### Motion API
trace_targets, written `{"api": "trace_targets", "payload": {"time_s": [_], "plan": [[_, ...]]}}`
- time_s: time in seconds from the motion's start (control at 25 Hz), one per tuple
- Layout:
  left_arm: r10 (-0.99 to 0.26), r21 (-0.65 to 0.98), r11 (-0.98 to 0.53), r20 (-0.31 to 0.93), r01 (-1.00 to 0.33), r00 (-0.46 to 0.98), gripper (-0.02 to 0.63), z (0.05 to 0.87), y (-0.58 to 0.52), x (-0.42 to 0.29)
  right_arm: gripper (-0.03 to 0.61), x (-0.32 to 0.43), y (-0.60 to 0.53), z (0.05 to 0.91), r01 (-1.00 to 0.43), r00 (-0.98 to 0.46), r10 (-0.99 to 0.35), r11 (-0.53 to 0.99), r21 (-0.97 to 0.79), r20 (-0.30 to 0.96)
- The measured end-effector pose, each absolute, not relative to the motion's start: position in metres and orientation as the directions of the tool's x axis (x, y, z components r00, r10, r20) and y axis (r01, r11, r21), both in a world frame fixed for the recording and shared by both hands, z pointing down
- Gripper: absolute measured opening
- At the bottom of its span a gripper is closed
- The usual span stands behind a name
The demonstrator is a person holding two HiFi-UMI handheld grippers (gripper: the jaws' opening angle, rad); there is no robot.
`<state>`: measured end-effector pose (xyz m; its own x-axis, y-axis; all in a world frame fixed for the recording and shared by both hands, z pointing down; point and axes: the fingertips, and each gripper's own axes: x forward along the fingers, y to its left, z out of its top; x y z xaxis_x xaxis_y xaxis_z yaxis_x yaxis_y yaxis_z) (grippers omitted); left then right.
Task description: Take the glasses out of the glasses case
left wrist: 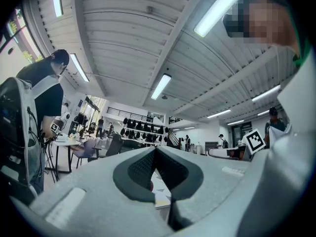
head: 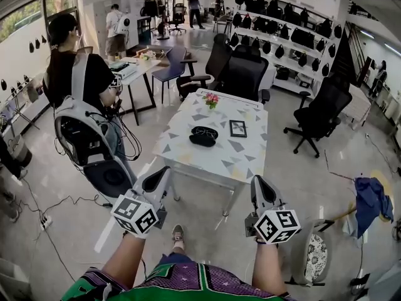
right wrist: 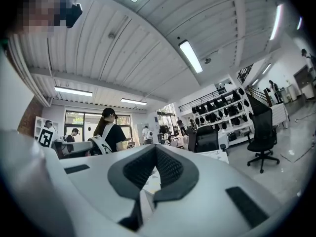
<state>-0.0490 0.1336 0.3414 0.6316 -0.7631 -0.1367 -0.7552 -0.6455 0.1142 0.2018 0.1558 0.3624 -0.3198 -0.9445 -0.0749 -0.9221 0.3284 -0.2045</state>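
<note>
L gripper (head: 164, 170) & R gripper (head: 258, 181) are hanging low by the body, well short of the table (head: 188, 163). Each is showing jaws pressed together w/ nothing btwn. Ahead on the table the dark glasses case (head: 202, 141) is lying approx btwn the two, prob slightly nearer L, long axis running left-right. The glasses (head: 205, 131) seem to be sitting at its far edge; can't tell if inside.
</note>
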Motion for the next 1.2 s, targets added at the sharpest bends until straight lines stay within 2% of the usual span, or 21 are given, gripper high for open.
{"api": "trace_targets", "payload": {"time_s": [0.48, 1.2], "plan": [[-0.794, 0.138, -0.607, -0.126, -0.783, 0.594, 0.015, 0.347, 0.096, -0.075, 0.002, 0.175, 0.109, 0.366, -0.904, -0.383, -0.923, 0.383, -0.191, -0.04], [-0.776, 0.129, -0.63, -0.11, -0.766, 0.621, 0.017, 0.343, -0.028, -0.09, 0.002, 0.148, -0.013, 0.373, -0.906, -0.376, -0.927, 0.37, -0.208, -0.01]]}}
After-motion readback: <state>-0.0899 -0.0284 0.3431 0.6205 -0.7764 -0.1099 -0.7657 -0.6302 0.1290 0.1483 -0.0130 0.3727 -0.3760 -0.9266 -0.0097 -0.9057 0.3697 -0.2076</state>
